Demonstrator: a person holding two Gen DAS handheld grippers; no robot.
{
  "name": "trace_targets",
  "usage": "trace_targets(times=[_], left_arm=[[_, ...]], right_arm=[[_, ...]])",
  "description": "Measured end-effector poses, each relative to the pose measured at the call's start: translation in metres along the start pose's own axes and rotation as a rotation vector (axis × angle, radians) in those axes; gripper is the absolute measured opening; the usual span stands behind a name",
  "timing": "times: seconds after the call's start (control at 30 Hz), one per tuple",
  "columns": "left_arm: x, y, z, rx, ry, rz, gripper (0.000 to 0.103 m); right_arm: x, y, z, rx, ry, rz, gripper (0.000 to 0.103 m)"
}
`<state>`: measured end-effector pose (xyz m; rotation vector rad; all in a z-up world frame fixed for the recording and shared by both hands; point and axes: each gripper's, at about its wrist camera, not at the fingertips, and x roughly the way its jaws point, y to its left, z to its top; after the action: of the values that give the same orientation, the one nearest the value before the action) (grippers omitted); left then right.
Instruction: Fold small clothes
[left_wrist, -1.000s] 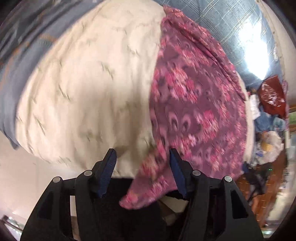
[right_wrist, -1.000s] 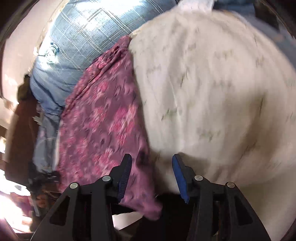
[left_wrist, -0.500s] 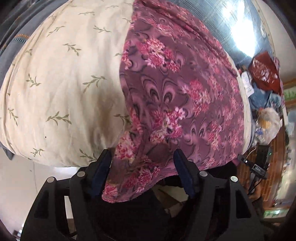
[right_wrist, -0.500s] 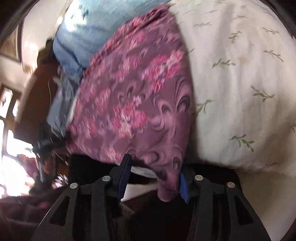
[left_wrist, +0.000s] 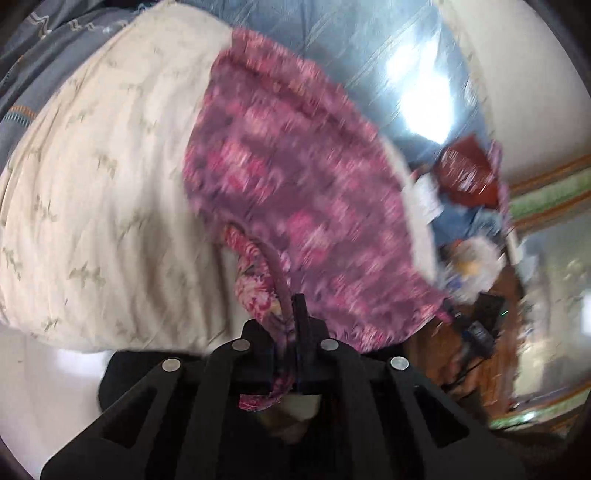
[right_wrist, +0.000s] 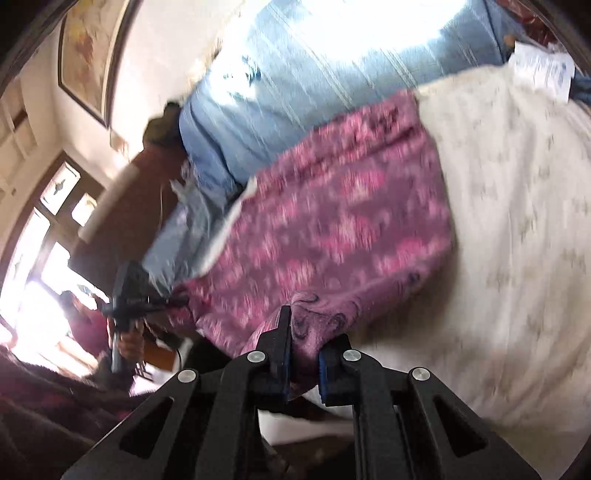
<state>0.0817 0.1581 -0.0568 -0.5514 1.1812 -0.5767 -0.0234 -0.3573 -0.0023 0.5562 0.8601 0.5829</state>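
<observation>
Left wrist view.
- My left gripper: jaws closed all the way on a bunched near corner of the pink floral garment; cloth spills out below the pinch.
- Garment: spread across the right part of the cream leaf-print bedspread, its far edge toward the blue checked bedding. The gripped corner stands up off the cover in a raised fold. The picture is smeared, so I cannot read the hem line.
- Background: red bag and assorted clutter off the bed's edge, well apart from the work.

Right wrist view.
- My right gripper: jaws nearly together, with a thick wad of the same garment's other near corner clamped between the blue pads.
- Garment here lies between the blue bedding and the open cream cover, its near edge hanging toward me over the bed's side.
- A white paper sits at the bed's far corner, clear of the cloth.
- Tripod-mounted device stands beyond the bed on the left.

Step in hand, as I judge it: both near corners are secured and lifted, the opening of a fold.

Next move calls for: carrying both corners together, level and at matched pace, toward the far edge, keeping the cloth taut between my grippers so it lays flat; releasing only once the edges meet.
</observation>
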Motion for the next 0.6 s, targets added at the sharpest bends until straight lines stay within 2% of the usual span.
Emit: trace_targets(times=[0.07, 0.17, 0.27, 0.47, 0.6], left_arm=[[-0.004, -0.003, 0.012, -0.028, -0.031, -0.036, 0.005], [-0.007, -0.007, 0.033, -0.05, -0.07, -0.049, 0.005], [-0.007, -0.008, 0.062, -0.076, -0.109, -0.044, 0.005], [0.01, -0.015, 0.133, -0.088, -0.186, 0.028, 0.005], [0.027, -0.011, 0.184, -0.124, -0.227, 0.01, 0.005]], right_arm=[[0.001, -0.001, 0.017, 0.01, -0.043, -0.002, 0.01], [0.003, -0.007, 0.042, 0.017, -0.098, -0.013, 0.01], [0.011, -0.013, 0.069, 0.039, -0.14, -0.026, 0.01], [0.044, -0.036, 0.131, 0.088, -0.194, -0.051, 0.01], [0.068, -0.053, 0.172, 0.112, -0.225, -0.066, 0.009]])
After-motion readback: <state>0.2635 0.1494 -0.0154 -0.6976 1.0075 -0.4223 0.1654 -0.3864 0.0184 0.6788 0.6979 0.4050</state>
